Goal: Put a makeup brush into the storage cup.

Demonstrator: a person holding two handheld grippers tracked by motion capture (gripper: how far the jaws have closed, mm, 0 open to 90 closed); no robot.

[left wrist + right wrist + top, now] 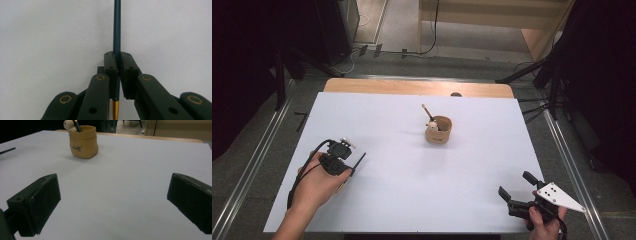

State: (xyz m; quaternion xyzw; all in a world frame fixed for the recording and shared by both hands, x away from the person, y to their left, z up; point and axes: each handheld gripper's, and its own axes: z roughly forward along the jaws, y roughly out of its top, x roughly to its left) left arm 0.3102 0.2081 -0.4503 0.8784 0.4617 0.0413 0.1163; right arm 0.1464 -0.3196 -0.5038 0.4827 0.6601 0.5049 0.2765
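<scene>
Now we see our left tool [117, 72] clamped on a dark pencil [116, 27] low over the white desk [412, 170]; our right tool [518, 186] stands wide, well apart from the tan cup [438, 130].

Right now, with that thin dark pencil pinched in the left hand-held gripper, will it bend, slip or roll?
The pencil looks straight and rigid, so it probably won't flop. Its round, smooth shaft could pivot or slide between the left hand-held gripper pads, which clamp it near one end. Set down on the flat white table, it would likely roll.
</scene>
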